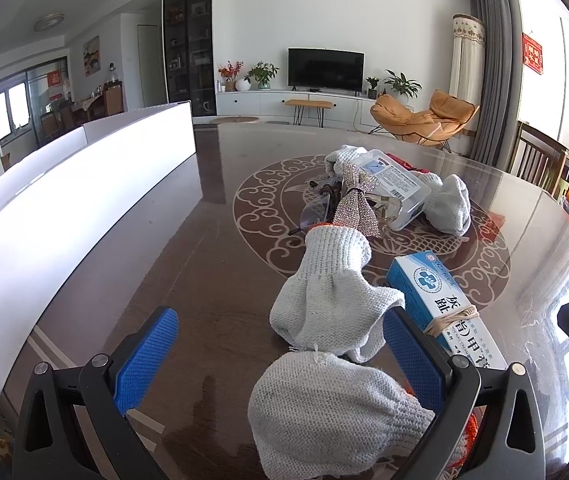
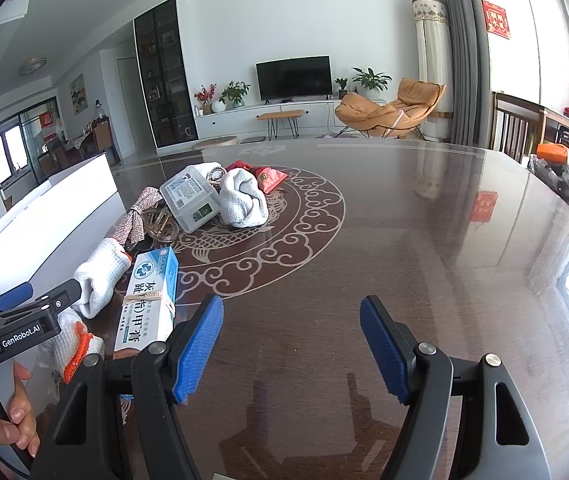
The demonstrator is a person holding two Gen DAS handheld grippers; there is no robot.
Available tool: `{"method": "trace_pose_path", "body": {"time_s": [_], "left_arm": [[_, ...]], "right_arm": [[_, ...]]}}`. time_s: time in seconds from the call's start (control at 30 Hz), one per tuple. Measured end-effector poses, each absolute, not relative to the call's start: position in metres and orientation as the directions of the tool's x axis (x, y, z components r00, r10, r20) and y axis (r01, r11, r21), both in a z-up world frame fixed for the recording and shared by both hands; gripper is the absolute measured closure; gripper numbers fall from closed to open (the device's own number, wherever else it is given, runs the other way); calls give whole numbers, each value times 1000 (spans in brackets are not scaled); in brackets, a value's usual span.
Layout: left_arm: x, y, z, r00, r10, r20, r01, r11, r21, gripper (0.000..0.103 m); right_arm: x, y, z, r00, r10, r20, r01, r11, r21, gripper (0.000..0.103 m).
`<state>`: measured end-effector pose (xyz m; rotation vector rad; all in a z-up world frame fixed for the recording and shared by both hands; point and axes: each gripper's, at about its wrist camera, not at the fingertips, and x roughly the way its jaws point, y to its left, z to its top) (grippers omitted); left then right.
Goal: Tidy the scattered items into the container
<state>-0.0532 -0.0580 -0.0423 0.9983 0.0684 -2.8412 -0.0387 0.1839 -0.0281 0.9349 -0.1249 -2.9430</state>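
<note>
My left gripper [image 1: 280, 340] is open, its blue pads either side of a pair of grey-white knit gloves [image 1: 332, 304] lying on the dark table. A blue and white medicine box [image 1: 440, 308] bound with a rubber band lies just right of the gloves. Farther off lie a sparkly bow [image 1: 356, 204], glasses [image 1: 316, 212], a clear plastic box [image 1: 392, 184] and another knit glove [image 1: 450, 204]. The white container [image 1: 84, 196] stands at the left. My right gripper [image 2: 290, 320] is open and empty over bare table, right of the medicine box [image 2: 148, 296] and gloves [image 2: 100, 276].
The glossy round table [image 2: 404, 240] has an ornate inlay. Red packets [image 2: 268, 176] lie behind the pile. Wooden chairs [image 2: 512, 124] and a cluttered sideboard stand at the right edge. The left gripper's body [image 2: 24, 320] and the person's hand show at the left of the right wrist view.
</note>
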Motion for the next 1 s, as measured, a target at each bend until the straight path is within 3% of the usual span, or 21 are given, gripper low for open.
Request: {"method": "trace_pose_path", "body": {"time_s": [1.0], "left_arm": [[-52,-55,-42,-770,-113,-628,136,-991,12,0]], "right_arm": [[-39,184,-28,-815,-74,-575,23,-995,96,30]]}}
